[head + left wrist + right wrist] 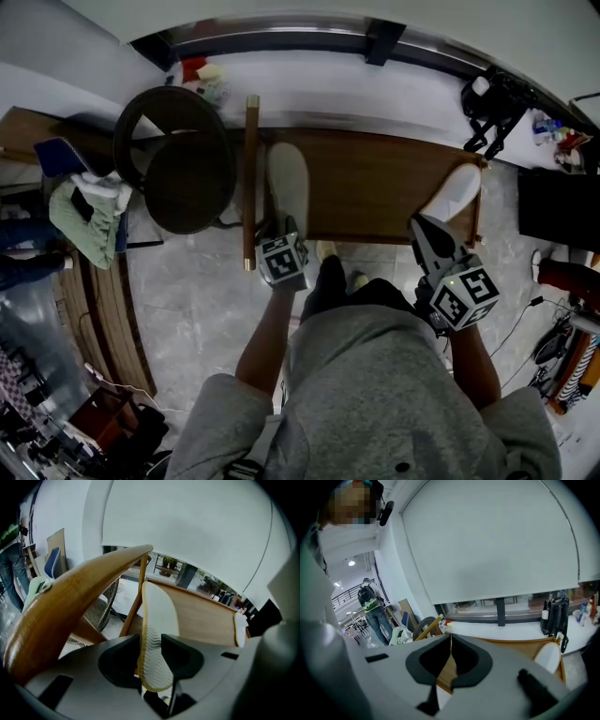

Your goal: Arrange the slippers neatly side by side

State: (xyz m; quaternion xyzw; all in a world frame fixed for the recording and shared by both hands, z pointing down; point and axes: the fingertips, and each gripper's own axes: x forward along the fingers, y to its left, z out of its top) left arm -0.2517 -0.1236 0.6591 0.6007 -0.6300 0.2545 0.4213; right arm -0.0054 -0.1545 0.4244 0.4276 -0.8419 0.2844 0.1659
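Note:
Two white slippers are on a low wooden table (375, 187). One slipper (288, 183) lies at the table's left end. In the left gripper view this slipper (157, 620) shows its ribbed sole and stands edgewise, with its heel between the jaws. My left gripper (279, 227) (150, 641) is open around that heel. The other slipper (457, 192) (548, 658) rests at the table's right edge. My right gripper (424, 232) (451, 639) is just in front of it, shut, with nothing held. The left gripper view also catches that second slipper (240, 630) far right.
A round dark wicker chair (178, 169) and a wooden bar (251, 183) stand left of the table. A green cloth (89, 220) hangs further left. A black bag (497, 108) sits on the white sill behind. A person (372, 606) stands far off.

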